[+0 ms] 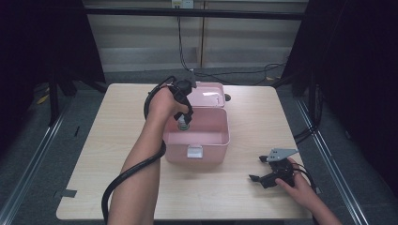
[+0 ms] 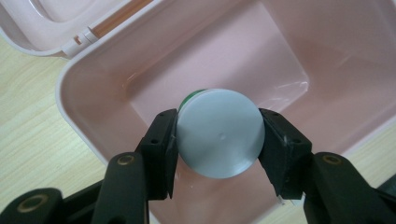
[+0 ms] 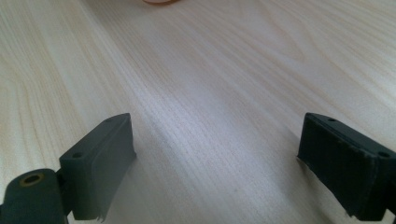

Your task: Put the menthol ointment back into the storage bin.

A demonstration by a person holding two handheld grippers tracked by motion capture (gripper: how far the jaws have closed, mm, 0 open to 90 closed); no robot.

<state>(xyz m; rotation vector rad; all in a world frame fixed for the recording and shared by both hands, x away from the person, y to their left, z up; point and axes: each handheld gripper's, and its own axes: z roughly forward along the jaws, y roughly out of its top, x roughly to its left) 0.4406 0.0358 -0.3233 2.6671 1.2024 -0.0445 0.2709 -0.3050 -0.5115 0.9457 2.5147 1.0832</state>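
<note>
Pale wood grain covered the bench, which stood before a panelled wall with dark curtains at either side and cables trailing on the floor behind. Near the middle of the bench sat a pink box, its lid thrown back toward twelve o'clock and its latch facing six o'clock. The left hand-held gripper hung over the box's open mouth, toward the nine o'clock side, pointing down. In the left gripper view, the left hand-held gripper was clamped on a small bottle with a pale grey cap and a sliver of green showing beneath it; the black pads pressed the cap from both sides, and the bare pink floor of the box lay below. The bottle seemed to be above the floor rather than resting on it, though contact could not be told for certain. At about four o'clock on the bench, well apart from the box, the right hand-held gripper lay idle with its jaws spread wide and nothing between them. By my reading, the carry was done; lowering, releasing the bottle and perhaps closing the lid remained.
</note>
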